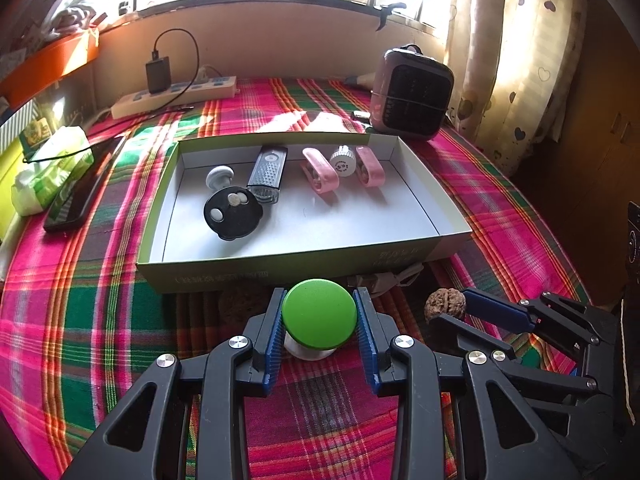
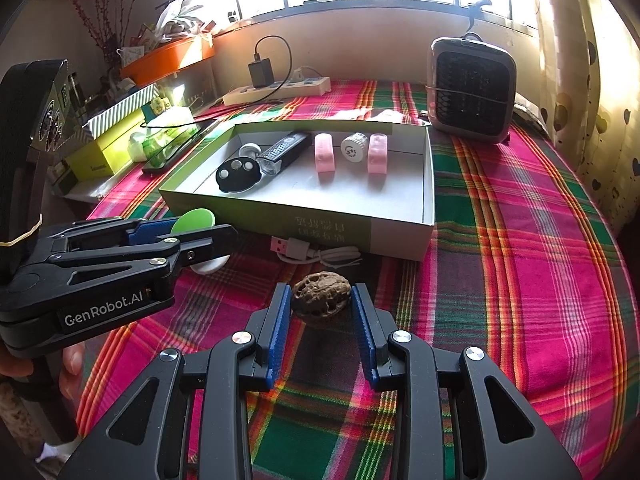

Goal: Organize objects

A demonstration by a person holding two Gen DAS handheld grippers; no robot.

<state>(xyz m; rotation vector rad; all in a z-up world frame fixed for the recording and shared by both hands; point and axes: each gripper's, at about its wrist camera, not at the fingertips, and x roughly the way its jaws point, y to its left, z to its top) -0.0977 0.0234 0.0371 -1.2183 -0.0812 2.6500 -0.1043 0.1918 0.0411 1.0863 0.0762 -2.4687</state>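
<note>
A mushroom-shaped piece with a green cap (image 1: 319, 316) and a white base sits between the blue pads of my left gripper (image 1: 319, 294), which is shut on the cap just above the plaid cloth. In the right wrist view my right gripper (image 2: 320, 287) is shut on a brown walnut (image 2: 321, 300), both pads against its sides. The walnut (image 1: 445, 306) also shows to the right in the left wrist view. Just beyond both grippers lies an open green box (image 1: 304, 266) with a white floor. It holds a black disc (image 1: 232, 212), a dark flat device, two pink clips (image 1: 320, 176) and a white cap.
A pink-tipped white USB cable (image 2: 312, 254) lies against the box's near wall. A small heater (image 1: 412, 92) stands at the back right, a power strip (image 1: 176, 98) with a charger at the back. A dark phone (image 1: 80, 188) and a tissue pack (image 1: 48, 168) lie left.
</note>
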